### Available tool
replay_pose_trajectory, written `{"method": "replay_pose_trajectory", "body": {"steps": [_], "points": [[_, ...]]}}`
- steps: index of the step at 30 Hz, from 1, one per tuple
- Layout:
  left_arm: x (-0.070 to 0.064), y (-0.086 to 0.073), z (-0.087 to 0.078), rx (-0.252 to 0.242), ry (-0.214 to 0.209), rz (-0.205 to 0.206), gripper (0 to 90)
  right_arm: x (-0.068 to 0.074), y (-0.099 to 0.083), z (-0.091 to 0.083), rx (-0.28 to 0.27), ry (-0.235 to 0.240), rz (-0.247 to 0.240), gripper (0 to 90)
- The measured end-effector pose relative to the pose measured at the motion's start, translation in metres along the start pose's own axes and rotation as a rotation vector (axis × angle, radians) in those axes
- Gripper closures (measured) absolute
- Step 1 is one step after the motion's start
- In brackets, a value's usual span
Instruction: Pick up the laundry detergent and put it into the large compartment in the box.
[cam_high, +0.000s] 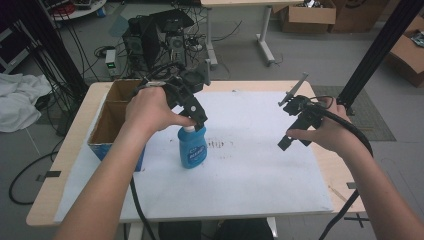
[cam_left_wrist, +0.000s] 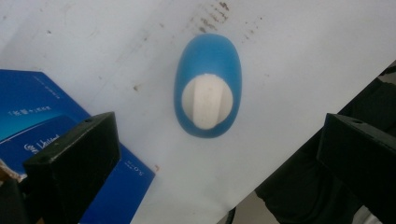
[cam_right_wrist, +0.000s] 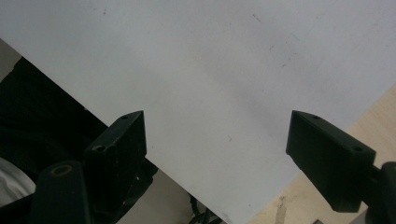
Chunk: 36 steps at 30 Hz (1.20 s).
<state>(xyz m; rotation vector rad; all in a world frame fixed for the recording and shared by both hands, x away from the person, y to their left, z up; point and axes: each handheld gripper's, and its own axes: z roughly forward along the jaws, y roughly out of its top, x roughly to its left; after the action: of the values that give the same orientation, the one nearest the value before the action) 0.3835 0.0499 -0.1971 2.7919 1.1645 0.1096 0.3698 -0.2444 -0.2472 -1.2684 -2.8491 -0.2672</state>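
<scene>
Two wide-open grippers hung over the table; the left gripper poised above the upright blue bottle, should have descended straight, the right gripper idling at three o'clock.

The blue box, lying just beside the left gripper's near jaw, carried white print too blurred to read. The blue bottle below that gripper bore a label whose lettering was too small to make out.
</scene>
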Motion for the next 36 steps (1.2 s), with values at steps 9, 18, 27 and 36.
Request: {"method": "replay_pose_trajectory", "body": {"steps": [9, 18, 27, 36], "points": [[0.003, 0.004, 0.018, 0.012, -0.010, -0.001, 0.1, -0.001, 0.001, 0.003, 0.002, 0.004, 0.004, 20.5], [0.004, 0.009, 0.039, 0.047, -0.011, 0.015, 0.1, -0.003, 0.000, 0.005, 0.004, 0.008, 0.005, 20.6], [0.005, 0.012, 0.056, 0.069, -0.016, 0.025, 0.1, -0.005, 0.000, 0.007, 0.007, 0.008, 0.011, 20.6], [0.007, 0.013, 0.071, 0.089, -0.014, 0.022, 0.3, -0.007, 0.000, 0.009, 0.008, 0.008, 0.011, 20.5]]}}
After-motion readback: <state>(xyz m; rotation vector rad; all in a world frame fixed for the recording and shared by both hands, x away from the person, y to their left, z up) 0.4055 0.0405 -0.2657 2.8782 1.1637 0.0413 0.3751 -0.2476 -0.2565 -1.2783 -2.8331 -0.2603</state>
